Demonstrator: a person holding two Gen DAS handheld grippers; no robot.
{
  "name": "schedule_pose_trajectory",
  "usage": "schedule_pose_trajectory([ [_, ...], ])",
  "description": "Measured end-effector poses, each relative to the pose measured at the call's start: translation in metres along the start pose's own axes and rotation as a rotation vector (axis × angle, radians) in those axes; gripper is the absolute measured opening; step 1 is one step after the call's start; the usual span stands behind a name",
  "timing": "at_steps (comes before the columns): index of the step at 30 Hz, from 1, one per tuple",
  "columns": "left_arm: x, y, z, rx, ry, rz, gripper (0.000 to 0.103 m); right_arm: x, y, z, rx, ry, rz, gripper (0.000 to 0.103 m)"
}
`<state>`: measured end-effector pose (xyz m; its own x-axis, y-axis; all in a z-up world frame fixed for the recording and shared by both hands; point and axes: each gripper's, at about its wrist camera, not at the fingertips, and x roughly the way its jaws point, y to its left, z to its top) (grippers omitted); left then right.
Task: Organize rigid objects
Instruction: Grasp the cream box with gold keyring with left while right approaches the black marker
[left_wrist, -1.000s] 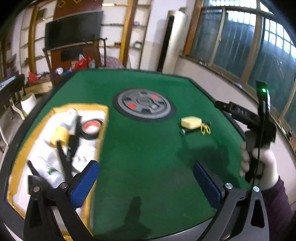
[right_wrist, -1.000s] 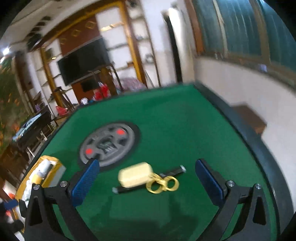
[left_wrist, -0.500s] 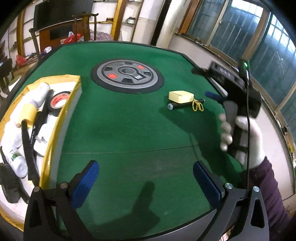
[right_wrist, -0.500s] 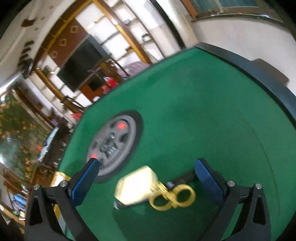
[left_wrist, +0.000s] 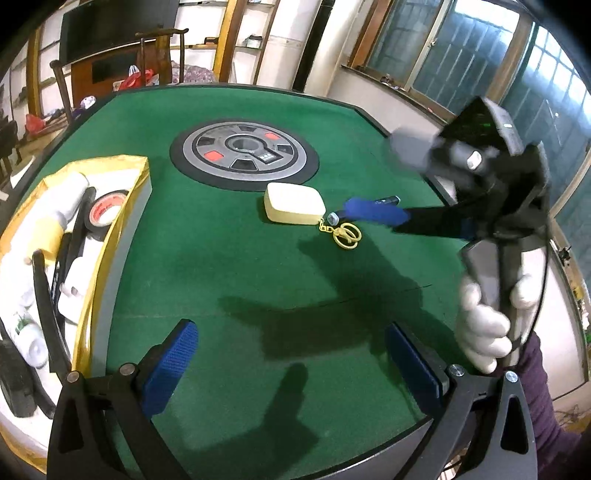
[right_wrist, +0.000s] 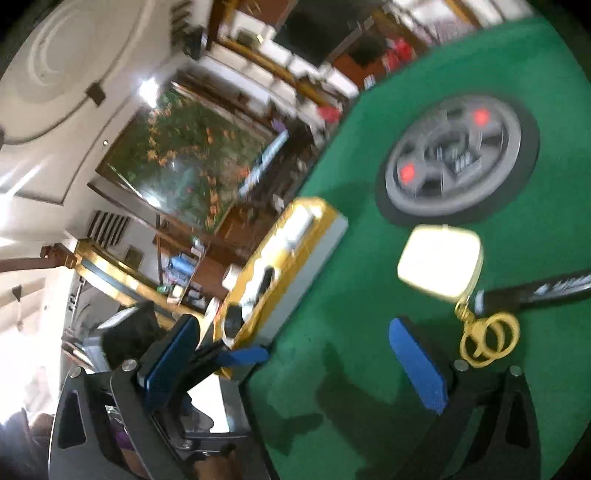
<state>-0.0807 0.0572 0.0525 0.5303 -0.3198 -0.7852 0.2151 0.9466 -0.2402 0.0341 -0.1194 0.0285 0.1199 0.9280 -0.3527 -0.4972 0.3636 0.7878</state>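
Reaching in from the right, the right hand-held gripper (left_wrist: 373, 212) sits low over the green surface (left_wrist: 229, 280), its blue pads spread wide and holding nothing. Just ahead of its tips lies a black pen (right_wrist: 535, 291), long axis running left to right across the surface, its near end touching or almost touching a cream case (left_wrist: 293, 203) with gold key rings (left_wrist: 345, 236) attached. In the right wrist view the camera is rolled hard over, and the pen lies to the right of the right-hand pad (right_wrist: 417, 365), outside the gap rather than between the pads; whether any pad touches it I cannot tell. The left hand-held gripper (left_wrist: 291, 362) hangs over the near edge of the surface, also wide open and empty, well apart from these things, so the right one is clearly the nearer. A yellow-rimmed tray (left_wrist: 142, 173) at the left already carries tape, bottles and tools. To grip the pen, the jaws probably need to straddle it across its length.
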Motion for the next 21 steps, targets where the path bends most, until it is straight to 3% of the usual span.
schedule_pose_trajectory([
  [5, 0.007, -0.013, 0.027, 0.012, -0.031, 0.047, 0.102, -0.054, -0.028, -0.001, 0.136, -0.259, -0.145, 0.103],
  [8, 0.026, -0.024, 0.053, 0.064, -0.068, 0.066, 0.102, -0.071, -0.040, -0.006, 0.205, -0.332, -0.192, 0.103],
  [10, 0.046, -0.037, 0.069, 0.180, -0.071, 0.080, 0.102, -0.078, -0.050, -0.005, 0.244, -0.372, -0.216, 0.103],
  [13, 0.072, -0.062, 0.080, 0.463, -0.086, 0.133, 0.102, -0.087, -0.061, -0.011, 0.309, -0.414, -0.221, 0.103],
  [15, 0.088, -0.069, 0.083, 0.586, -0.033, 0.142, 0.102, -0.089, -0.067, -0.004, 0.338, -0.424, -0.223, 0.103],
  [18, 0.112, -0.066, 0.086, 0.684, 0.072, 0.143, 0.102, -0.094, -0.075, -0.006, 0.373, -0.438, -0.222, 0.103],
  [21, 0.125, -0.055, 0.093, 0.684, 0.116, 0.149, 0.102, -0.099, -0.080, -0.007, 0.394, -0.447, -0.211, 0.103],
])
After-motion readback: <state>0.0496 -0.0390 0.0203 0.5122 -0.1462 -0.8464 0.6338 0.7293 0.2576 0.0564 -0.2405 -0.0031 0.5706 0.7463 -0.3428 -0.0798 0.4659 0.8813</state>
